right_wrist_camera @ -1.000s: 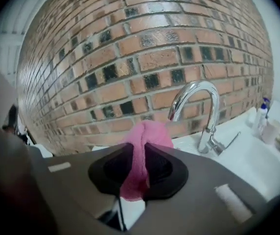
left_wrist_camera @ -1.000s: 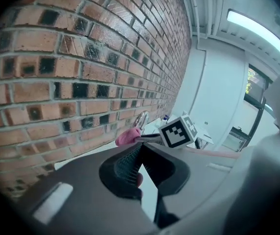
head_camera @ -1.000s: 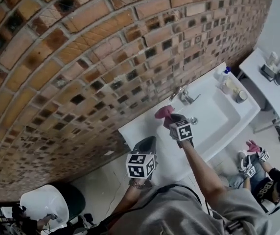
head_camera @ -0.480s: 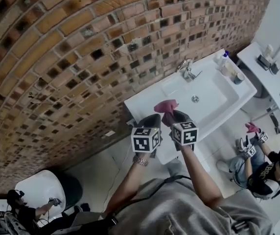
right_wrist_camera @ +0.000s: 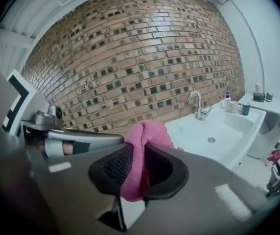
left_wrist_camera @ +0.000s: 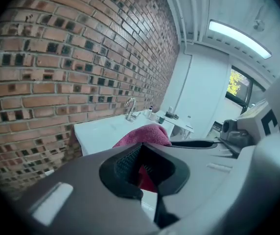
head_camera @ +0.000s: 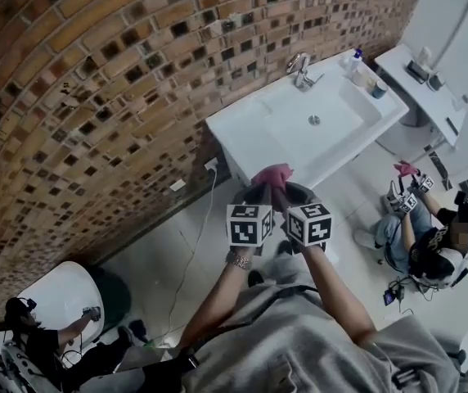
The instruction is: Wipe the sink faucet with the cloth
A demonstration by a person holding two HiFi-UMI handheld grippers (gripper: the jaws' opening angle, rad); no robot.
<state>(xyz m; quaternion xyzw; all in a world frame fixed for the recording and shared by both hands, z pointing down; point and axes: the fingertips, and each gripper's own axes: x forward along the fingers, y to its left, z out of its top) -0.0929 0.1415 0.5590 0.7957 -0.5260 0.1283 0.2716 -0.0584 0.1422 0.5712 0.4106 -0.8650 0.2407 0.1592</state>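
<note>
A pink cloth point(head_camera: 272, 174) hangs in the air in front of the white sink point(head_camera: 242, 125), well short of the chrome faucet point(head_camera: 301, 70) at the sink's back edge. My right gripper point(head_camera: 291, 193) is shut on the cloth point(right_wrist_camera: 141, 146), which bulges up between its jaws. My left gripper point(head_camera: 255, 193) meets the same cloth point(left_wrist_camera: 142, 136) from the other side, jaws closed on a fold. Both marker cubes sit side by side below the cloth. The faucet point(right_wrist_camera: 197, 104) shows far off in the right gripper view.
A brick wall point(head_camera: 95, 97) runs behind the sink. A bottle point(head_camera: 355, 58) and a cup point(head_camera: 378, 88) stand at the sink's right end, beside a second white counter point(head_camera: 430, 97). One person sits on the floor at right point(head_camera: 430, 240), another at lower left point(head_camera: 42, 342).
The view has backed away from the sink, so the faucet is farther off. Both grippers have drawn back with the cloth, and the left one has come up against it.
</note>
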